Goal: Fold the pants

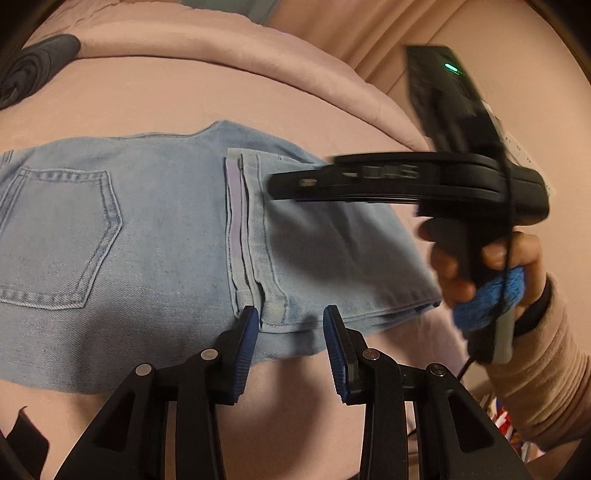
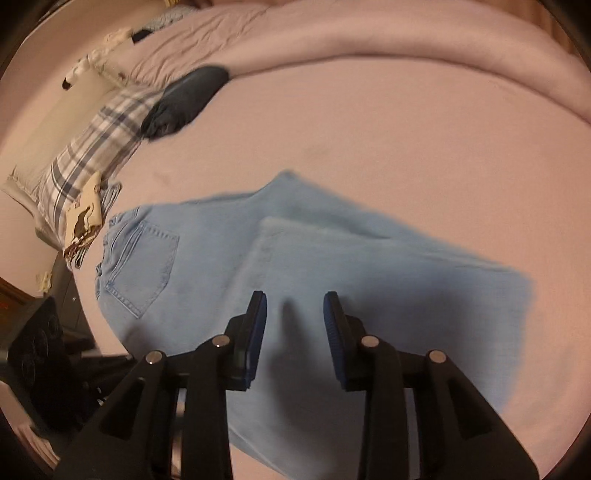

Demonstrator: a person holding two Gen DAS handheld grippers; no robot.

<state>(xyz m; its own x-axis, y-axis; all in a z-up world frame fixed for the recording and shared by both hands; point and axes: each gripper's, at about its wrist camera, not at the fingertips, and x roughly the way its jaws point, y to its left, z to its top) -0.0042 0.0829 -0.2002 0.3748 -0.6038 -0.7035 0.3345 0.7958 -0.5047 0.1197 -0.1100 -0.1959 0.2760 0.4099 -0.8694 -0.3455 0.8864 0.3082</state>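
Light blue jeans [image 1: 155, 236] lie on the pink bed, back pocket up at the left, the legs folded over so the hems [image 1: 255, 236] rest on the seat. My left gripper [image 1: 291, 317] is open and empty, its fingertips just above the near corner of the folded hem. My right gripper [image 1: 273, 184] shows there from the side, held over the folded legs; its jaws cannot be read in that view. In the right wrist view the right gripper [image 2: 295, 302] is open and empty above the jeans [image 2: 229, 273], casting a shadow on them.
A dark folded garment [image 1: 37, 62] lies at the back left on the pink sheet [image 1: 258, 96]; it also shows in the right wrist view [image 2: 184, 99]. A plaid pillow [image 2: 96, 140] and a patterned cloth [image 2: 83, 221] lie at the left. A pink duvet [image 2: 406, 33] is bunched along the far side.
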